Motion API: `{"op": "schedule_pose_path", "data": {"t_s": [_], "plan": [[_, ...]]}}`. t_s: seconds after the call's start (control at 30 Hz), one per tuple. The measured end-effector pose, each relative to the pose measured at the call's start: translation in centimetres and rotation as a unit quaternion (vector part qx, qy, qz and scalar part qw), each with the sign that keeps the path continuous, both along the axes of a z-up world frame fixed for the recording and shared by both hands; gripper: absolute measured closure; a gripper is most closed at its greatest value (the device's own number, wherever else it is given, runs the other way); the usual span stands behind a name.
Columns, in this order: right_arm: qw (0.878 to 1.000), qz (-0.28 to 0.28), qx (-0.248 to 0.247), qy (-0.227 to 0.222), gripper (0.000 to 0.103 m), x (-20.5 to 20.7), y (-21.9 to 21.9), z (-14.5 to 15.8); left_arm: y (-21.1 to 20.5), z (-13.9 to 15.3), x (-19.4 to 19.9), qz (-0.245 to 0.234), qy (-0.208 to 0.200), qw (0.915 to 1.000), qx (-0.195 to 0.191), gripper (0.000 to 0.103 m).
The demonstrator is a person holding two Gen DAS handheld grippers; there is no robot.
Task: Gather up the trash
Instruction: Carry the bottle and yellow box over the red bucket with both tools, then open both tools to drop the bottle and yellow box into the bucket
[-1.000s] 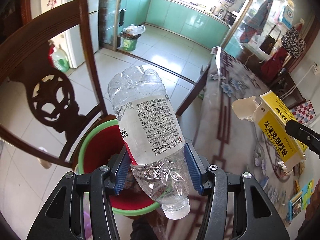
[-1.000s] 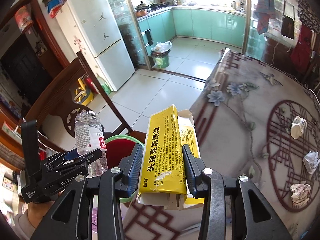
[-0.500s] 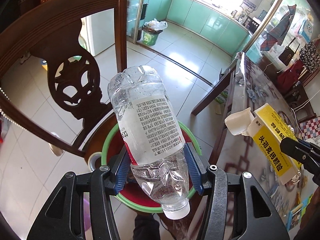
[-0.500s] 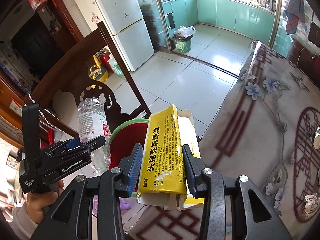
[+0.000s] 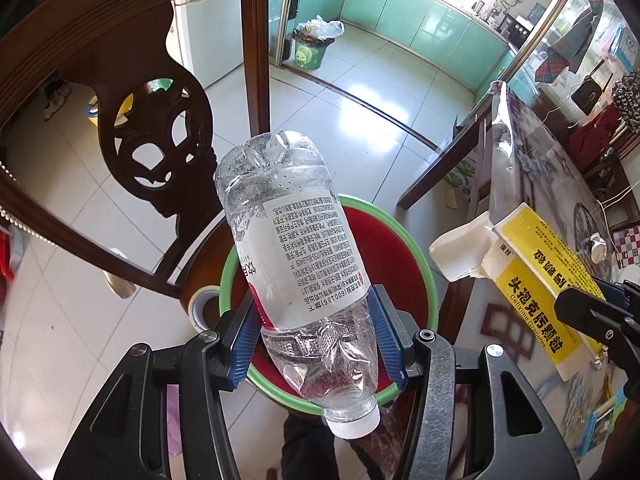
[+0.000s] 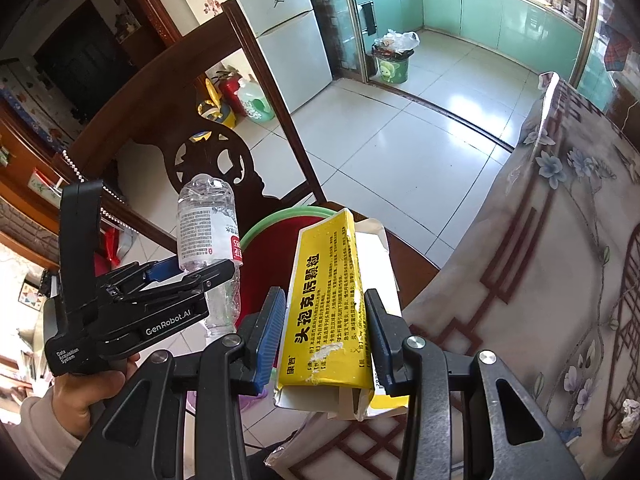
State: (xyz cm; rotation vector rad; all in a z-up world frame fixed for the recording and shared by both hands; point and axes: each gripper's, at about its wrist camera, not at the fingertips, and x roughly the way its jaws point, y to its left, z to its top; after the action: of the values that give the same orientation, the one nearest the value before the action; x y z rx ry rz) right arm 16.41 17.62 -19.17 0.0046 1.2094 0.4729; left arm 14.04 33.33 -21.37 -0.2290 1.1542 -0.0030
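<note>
Two claws each grip a piece of trash. The left claw (image 5: 316, 336) pinches a clear plastic bottle (image 5: 296, 256) between its blue pads, cap toward the camera. Directly beyond it sits a red bin (image 5: 400, 264) with a green rim on a wooden chair (image 5: 160, 128). The right claw (image 6: 326, 336), just beside the left, clamps a yellow box (image 6: 326, 300), with the cloth-covered surface (image 6: 540, 260) to its right.

A carved wooden chair (image 5: 120, 92) stands near a white fridge (image 6: 280, 20).
</note>
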Motion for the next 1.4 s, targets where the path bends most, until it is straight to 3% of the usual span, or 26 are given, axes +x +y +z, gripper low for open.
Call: {"op": "schedule_pose_path", "data": {"t_s": [0.63, 1.4], "plan": [[0.999, 0.019, -0.037, 0.025, 0.065, 0.1, 1.7, -3.3, 0.8, -3.1, -0.1, -0.002, 0.033, 0.9994, 0.013, 0.052], [1.000, 0.014, -0.018, 0.014, 0.065, 0.7, 2.3, -3.4, 1.6, -2.6, -0.3, 0.003, 0.026, 0.9997, -0.001, 0.051]]}}
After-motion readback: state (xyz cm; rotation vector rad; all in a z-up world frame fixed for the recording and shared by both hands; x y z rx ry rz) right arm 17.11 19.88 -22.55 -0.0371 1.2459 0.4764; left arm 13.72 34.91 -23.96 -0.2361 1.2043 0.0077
